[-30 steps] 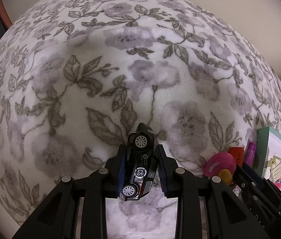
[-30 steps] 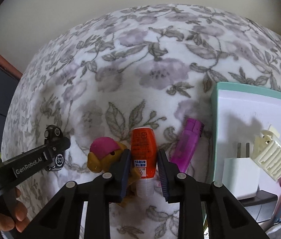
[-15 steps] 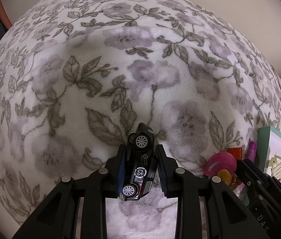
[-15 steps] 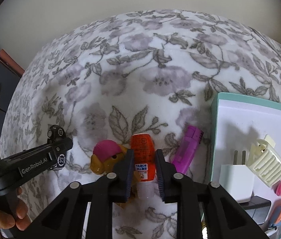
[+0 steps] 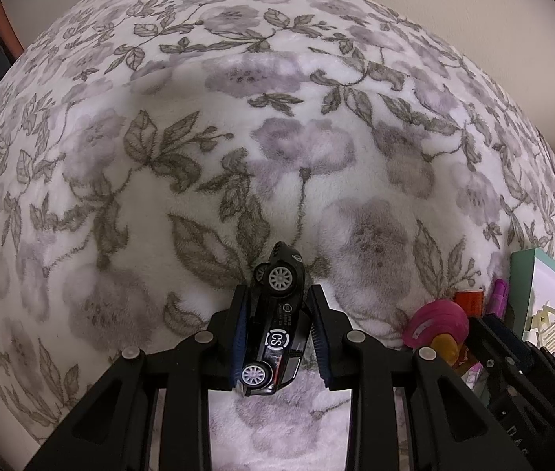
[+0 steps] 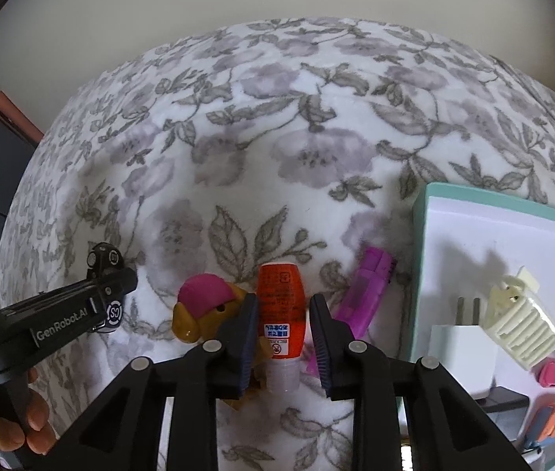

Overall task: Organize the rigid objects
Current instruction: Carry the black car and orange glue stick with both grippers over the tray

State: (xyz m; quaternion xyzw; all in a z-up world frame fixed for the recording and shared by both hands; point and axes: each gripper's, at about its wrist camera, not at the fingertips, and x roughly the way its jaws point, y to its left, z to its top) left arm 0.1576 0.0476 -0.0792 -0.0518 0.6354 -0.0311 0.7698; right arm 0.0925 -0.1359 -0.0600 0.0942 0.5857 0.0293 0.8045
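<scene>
My left gripper [image 5: 277, 294] is shut on a small black toy car [image 5: 277, 329], nose down just above the floral blanket [image 5: 198, 157]. The right wrist view shows that car [image 6: 102, 259] at the left, in the left gripper [image 6: 108, 286], with a person's hand below. My right gripper [image 6: 283, 302] straddles an orange bottle with a clear cap [image 6: 279, 294] lying on the blanket. Its jaws are opening, and a thin gap shows beside the right pad. A toy dog with a pink cap [image 6: 202, 306] touches the left finger.
A purple marker [image 6: 367, 294] lies right of the bottle. A teal-rimmed white tray [image 6: 420, 235] at the right holds a white plug charger [image 6: 462, 349], a cream hair claw [image 6: 521, 314] and pink and orange clips. A wall bounds the far side of the blanket.
The right jaws narrowed around the orange bottle, then widened slightly again. The left gripper and its car have stayed put.
</scene>
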